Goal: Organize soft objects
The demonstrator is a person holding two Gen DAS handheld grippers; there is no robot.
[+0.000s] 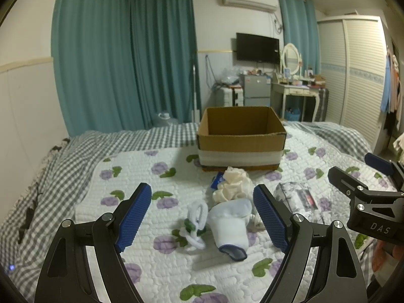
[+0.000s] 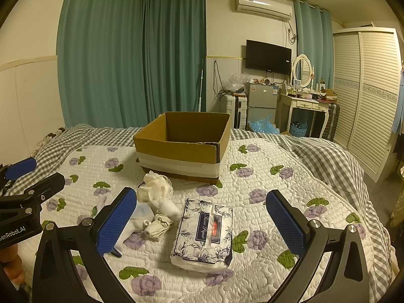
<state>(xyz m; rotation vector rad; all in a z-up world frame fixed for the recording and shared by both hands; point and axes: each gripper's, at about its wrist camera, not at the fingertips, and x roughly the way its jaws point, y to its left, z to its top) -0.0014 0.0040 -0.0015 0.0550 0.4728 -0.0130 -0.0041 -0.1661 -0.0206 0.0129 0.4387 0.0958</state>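
Observation:
An open cardboard box (image 1: 241,139) stands on the bed; it also shows in the right wrist view (image 2: 181,149). In front of it lies a pile of soft things: a cream mesh bath puff (image 1: 233,183), a white and blue sock (image 1: 231,228), and a white fluffy loop (image 1: 197,217). A floral tissue pack (image 2: 203,234) lies to the right of the pile (image 2: 154,202). My left gripper (image 1: 202,218) is open above the sock. My right gripper (image 2: 200,218) is open above the tissue pack. Both are empty.
The bed has a white quilt with purple flowers (image 2: 265,176) over a grey checked sheet (image 1: 63,164). Teal curtains, a dressing table (image 2: 305,106), a small fridge and a wardrobe stand beyond the bed's far edge.

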